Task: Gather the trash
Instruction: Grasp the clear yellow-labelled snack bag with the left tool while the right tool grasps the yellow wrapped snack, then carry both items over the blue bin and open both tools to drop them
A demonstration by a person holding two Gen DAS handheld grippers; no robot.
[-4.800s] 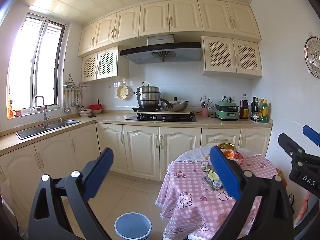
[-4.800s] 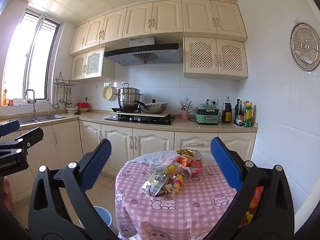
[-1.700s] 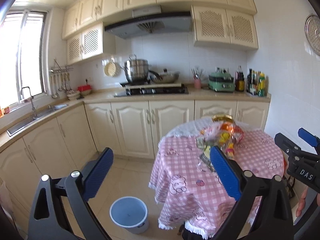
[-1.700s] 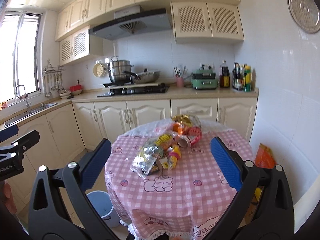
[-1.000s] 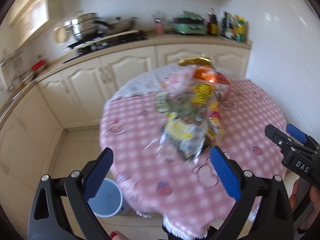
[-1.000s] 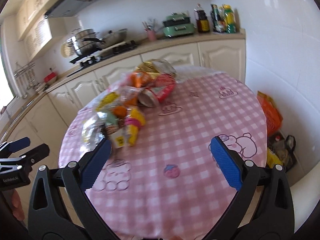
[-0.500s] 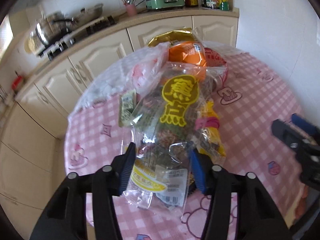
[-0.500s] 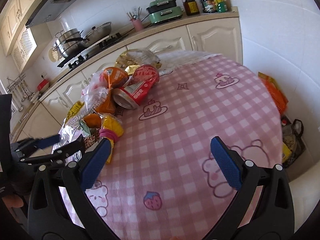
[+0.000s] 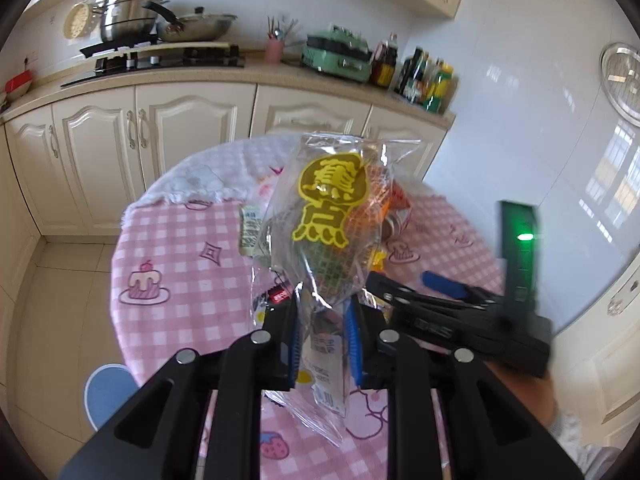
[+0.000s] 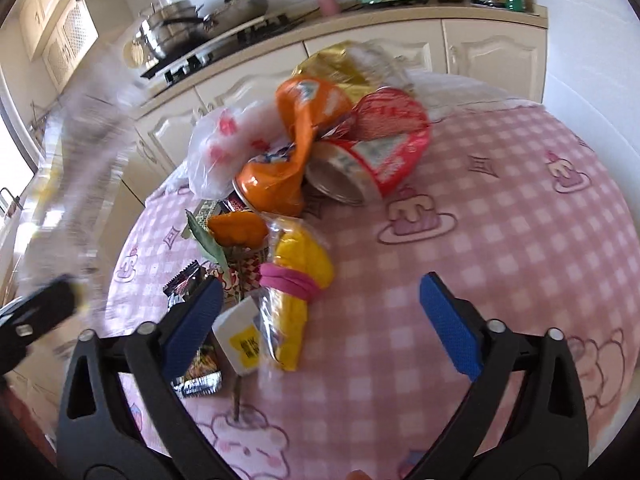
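Over the pink-checked bench (image 9: 172, 240), left gripper (image 9: 322, 334) just pinched the light, crinkly clear snack bag (image 9: 320, 232) low; right gripper (image 10: 320, 320) gapes, empty.

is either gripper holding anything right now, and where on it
The left gripper pinches the clear snack bag near its lower end. The right gripper is open, holding nothing.

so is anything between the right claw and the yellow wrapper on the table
Nothing visible blocks it. The right claw has been closing but stands open, empty, the yellow wrapper lying just ahead between its tips, with a white carton beside it. The left claw already pinches a clear bag.
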